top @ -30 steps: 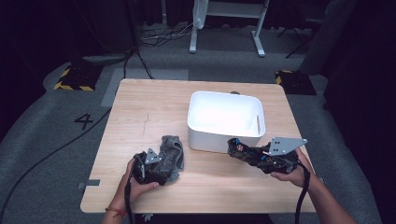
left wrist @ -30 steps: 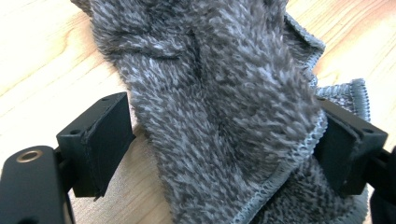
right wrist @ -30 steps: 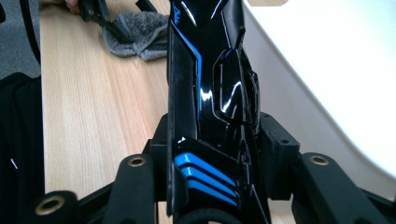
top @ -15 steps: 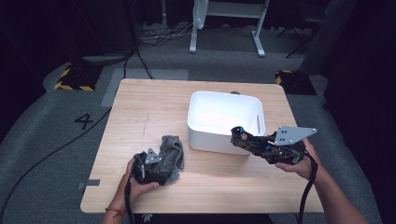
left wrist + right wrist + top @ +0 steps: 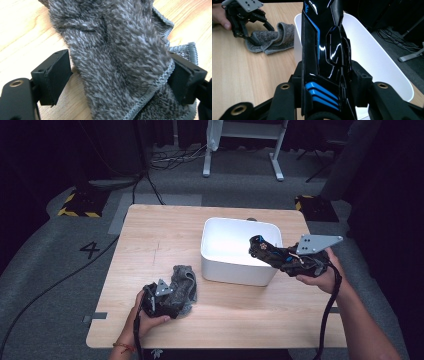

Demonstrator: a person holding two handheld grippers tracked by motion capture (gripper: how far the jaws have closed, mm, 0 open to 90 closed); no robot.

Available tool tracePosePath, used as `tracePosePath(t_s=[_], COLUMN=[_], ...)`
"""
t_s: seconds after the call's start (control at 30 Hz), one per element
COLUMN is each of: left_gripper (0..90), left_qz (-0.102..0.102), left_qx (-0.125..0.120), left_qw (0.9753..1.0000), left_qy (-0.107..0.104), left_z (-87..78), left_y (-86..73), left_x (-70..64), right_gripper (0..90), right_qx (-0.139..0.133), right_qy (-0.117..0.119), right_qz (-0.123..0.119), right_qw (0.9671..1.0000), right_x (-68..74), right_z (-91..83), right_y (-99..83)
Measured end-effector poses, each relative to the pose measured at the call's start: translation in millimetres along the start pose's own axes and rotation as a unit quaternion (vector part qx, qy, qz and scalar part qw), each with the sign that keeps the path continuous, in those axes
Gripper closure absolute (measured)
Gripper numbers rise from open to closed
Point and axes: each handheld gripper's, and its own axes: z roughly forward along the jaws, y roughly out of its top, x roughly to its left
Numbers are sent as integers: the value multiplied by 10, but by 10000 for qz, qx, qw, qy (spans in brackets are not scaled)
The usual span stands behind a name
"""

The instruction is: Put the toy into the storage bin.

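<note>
Both hand-held grippers are black, each topped by a grey three-cornered plate dotted with small holes, the right gripper carrying its plate toward 3 o'clock of the high view and the left gripper toward 7 o'clock. Blocky black jaws with flat pads rise on arms set with brass-coloured rivets, and a black cable trails from the right unit. The person's forearms are bare, with a thin red band at the left wrist.
</note>
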Motion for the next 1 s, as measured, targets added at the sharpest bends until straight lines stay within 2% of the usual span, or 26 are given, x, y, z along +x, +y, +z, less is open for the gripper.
tracePosePath(t_s=[0.1,0.47,0.63,0.77,1.0], left_gripper=[147,146,146,147,147], left_qz=[4,-1,3,10,37], left_qx=[1,-1,1,3,13], left_qw=[10000,10000,10000,10000,10000], left_qy=[4,0,3,21,37], left_z=[0,0,0,-2,-5], left_y=[0,0,0,0,2], left_x=[0,0,0,-1,2], right_gripper=[577,577,578,577,577], right_qx=[117,270,373,340,477], right_qy=[-74,41,12,102,199], right_qz=[-82,-149,-287,-267,-329], right_qw=[9999,9995,9989,9990,9981], right_x=[-43,-188,-228,-256,-286], right_z=[64,298,406,484,635], right_y=[36,154,235,289,330])
